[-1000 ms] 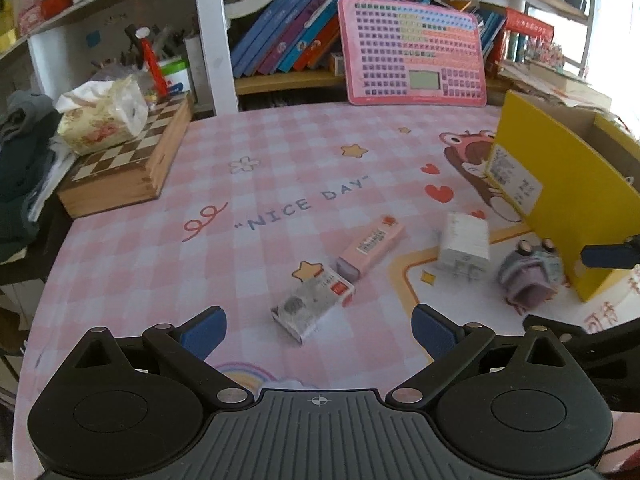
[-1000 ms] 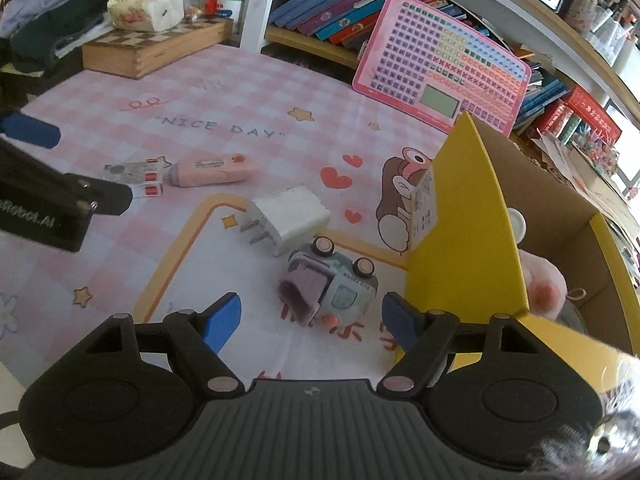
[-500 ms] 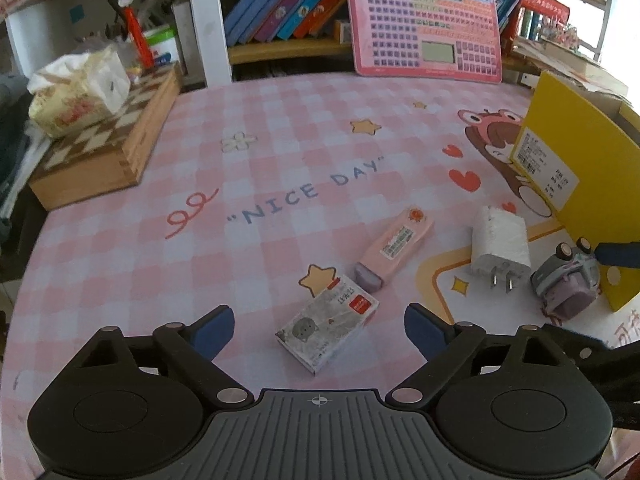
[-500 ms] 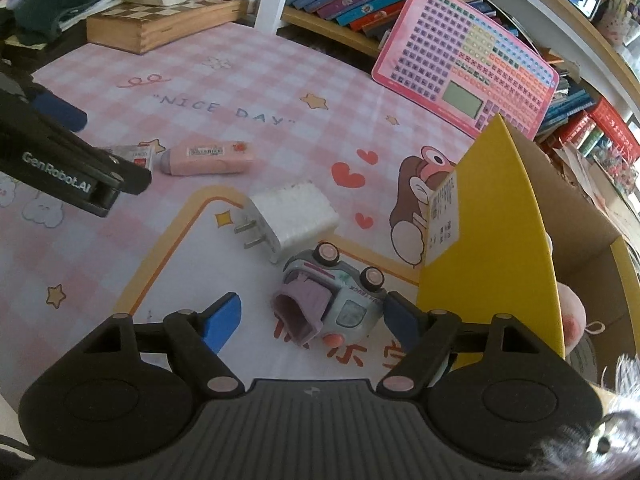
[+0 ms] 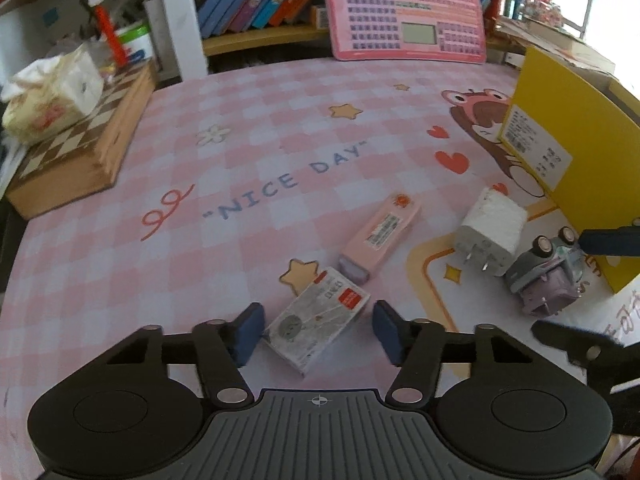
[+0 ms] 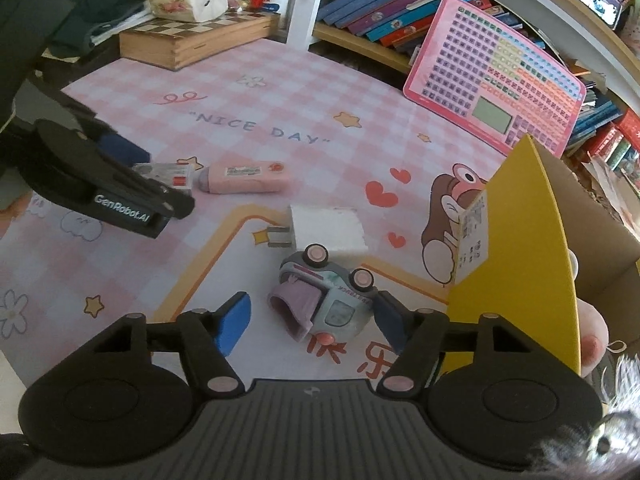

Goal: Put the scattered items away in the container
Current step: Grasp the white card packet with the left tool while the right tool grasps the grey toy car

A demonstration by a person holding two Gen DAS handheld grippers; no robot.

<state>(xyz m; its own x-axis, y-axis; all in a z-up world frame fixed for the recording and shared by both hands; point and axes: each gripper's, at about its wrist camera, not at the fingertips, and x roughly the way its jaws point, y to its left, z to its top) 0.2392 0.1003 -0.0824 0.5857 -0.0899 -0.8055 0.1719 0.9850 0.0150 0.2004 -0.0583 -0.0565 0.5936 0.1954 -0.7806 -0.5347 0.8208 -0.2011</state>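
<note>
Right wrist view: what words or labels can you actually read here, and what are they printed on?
"NICE DAY": pink checked mat.
"GenRobot.AI": left tool.
Orange Chinese characters: mat, partly hidden.
Label on yellow box: too small.
Label on pink case: too small.
Lettering on toy car: blurred.
Pink keyboard toy: unreadable.

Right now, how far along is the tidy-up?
Done: a pink plush already sits in the yellow box. In hand: nothing gripped; the open left claw straddles the small card box, and the open right claw straddles the toy car. Left: those two, the pink stick and the white charger.
</note>
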